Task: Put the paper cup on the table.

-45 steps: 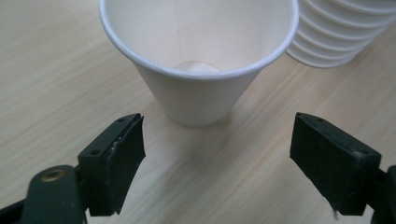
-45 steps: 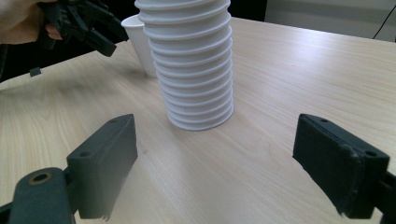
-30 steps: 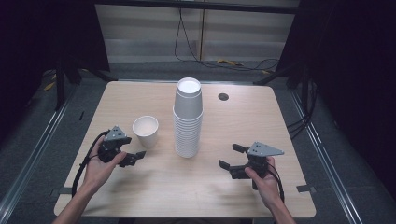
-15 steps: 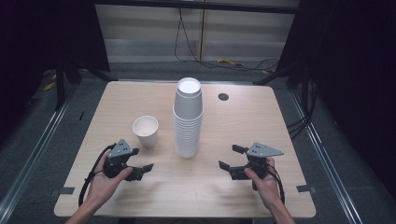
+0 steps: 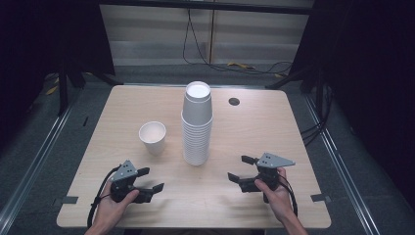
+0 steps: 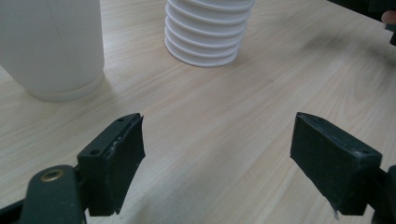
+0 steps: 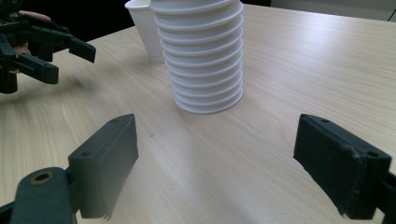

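A single white paper cup point(image 5: 152, 137) stands upright on the wooden table point(image 5: 254, 122), just left of a tall stack of paper cups point(image 5: 197, 125). Nearer the person, the left gripper point(image 5: 148, 180) and right gripper point(image 5: 242, 169) rest low, both with jaws spread wide and empty.
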Tool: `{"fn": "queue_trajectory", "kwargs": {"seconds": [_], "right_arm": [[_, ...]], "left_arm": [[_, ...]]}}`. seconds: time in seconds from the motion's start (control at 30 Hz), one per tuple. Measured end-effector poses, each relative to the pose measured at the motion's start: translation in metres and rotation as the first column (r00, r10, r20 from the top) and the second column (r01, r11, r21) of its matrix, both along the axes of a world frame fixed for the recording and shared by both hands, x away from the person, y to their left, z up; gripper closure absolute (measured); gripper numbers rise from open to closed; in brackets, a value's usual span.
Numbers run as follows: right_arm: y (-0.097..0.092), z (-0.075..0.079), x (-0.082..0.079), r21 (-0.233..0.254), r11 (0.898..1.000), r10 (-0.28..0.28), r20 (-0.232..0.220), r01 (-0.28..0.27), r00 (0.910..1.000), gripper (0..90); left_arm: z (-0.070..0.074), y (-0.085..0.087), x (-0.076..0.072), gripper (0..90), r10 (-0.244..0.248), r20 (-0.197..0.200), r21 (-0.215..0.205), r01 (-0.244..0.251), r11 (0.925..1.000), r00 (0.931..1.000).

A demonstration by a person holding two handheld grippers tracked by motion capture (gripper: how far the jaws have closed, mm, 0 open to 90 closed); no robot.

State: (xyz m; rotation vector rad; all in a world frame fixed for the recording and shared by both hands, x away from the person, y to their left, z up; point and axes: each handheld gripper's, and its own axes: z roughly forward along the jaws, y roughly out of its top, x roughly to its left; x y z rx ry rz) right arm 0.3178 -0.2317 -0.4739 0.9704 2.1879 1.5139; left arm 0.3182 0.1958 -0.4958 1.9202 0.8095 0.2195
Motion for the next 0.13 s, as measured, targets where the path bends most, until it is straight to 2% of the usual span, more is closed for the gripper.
{"fn": "queue_trajectory", "kwargs": {"seconds": [0.13], "right_arm": [[0.0016,-0.0019,-0.0007,-0.003,1.000,-0.005,-0.011,0.005,0.9999,13.5]], "left_arm": [[-0.0023,0.0010,0.0027,17.4,0.011,-0.007,-0.006,-0.011,0.9999,0.9999]]}}
